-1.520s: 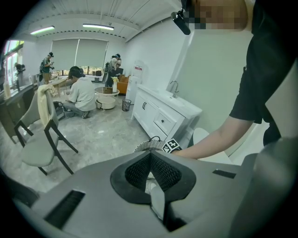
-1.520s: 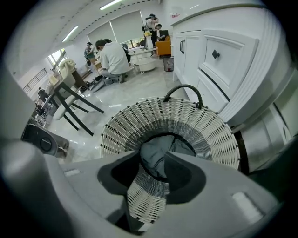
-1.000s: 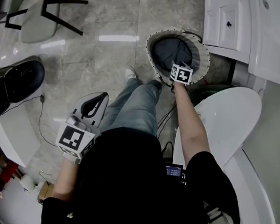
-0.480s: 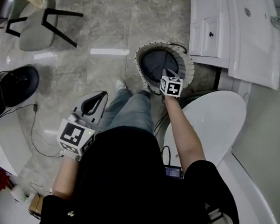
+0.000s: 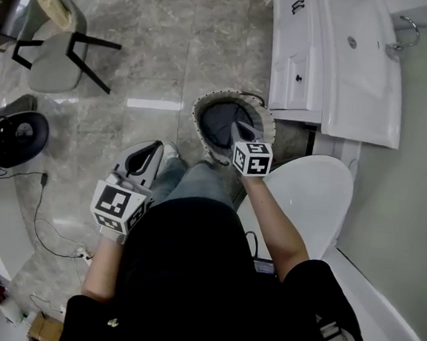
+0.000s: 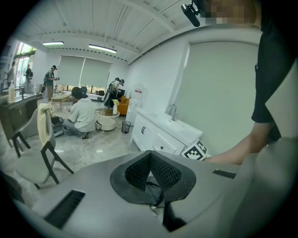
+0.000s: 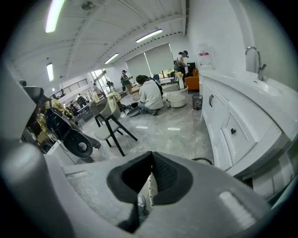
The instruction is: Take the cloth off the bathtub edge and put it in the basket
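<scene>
A round light-rimmed basket [image 5: 204,104] stands on the floor, and dark cloth [image 5: 219,122] lies inside it. My right gripper [image 5: 238,127] hangs over the basket's near side with its jaws shut and nothing between them; its marker cube [image 5: 252,158] is just behind. In the right gripper view the right gripper [image 7: 150,160] has its tips together, empty. The white bathtub [image 5: 323,194] curves along my right, with no cloth on its edge. My left gripper [image 5: 158,146] is held low by my left leg, shut and empty. In the left gripper view the left gripper [image 6: 150,155] is closed.
A white vanity cabinet with a sink and tap [image 5: 334,65] stands beyond the tub. A grey chair [image 5: 57,48] and a black round object [image 5: 16,138] are at the left, with cables [image 5: 42,218] on the marble floor. Several people [image 7: 150,95] are far off.
The head view has swung, so the basket and tub sit lower and further left in it. The right gripper has drawn back slightly towards the basket's near rim. The left gripper has not moved.
</scene>
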`<control>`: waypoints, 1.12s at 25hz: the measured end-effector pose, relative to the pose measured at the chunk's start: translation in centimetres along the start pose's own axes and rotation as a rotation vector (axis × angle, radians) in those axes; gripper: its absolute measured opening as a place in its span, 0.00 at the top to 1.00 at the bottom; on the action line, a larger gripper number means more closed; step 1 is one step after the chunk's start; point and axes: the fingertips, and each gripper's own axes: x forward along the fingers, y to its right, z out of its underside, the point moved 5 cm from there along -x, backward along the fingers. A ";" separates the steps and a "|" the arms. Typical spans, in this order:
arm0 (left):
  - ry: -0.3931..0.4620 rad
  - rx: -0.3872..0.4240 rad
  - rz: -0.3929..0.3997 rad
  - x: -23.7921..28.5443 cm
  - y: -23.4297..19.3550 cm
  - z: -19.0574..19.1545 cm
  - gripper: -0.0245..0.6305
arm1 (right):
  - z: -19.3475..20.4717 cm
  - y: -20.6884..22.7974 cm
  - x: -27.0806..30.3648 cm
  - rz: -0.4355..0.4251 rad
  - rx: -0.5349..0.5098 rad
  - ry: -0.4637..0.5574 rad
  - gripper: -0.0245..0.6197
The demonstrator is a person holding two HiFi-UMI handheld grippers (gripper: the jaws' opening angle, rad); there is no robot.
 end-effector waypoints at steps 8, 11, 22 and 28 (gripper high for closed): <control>0.078 -0.010 -0.023 -0.2 -0.1 -3.1 0.94 | -8.0 -3.4 -7.1 -0.080 -0.094 0.135 0.97; 0.109 0.002 -0.022 -0.6 -0.3 -5.0 0.94 | -10.8 -4.4 -9.9 -0.111 -0.118 0.185 0.97; 0.231 0.069 -0.010 -1.7 0.1 -12.0 0.94 | -19.5 -6.4 -18.7 -0.150 -0.202 0.395 0.97; 0.294 0.100 -0.004 -2.7 1.0 -14.9 0.94 | -22.0 -7.5 -22.0 -0.165 -0.247 0.484 0.97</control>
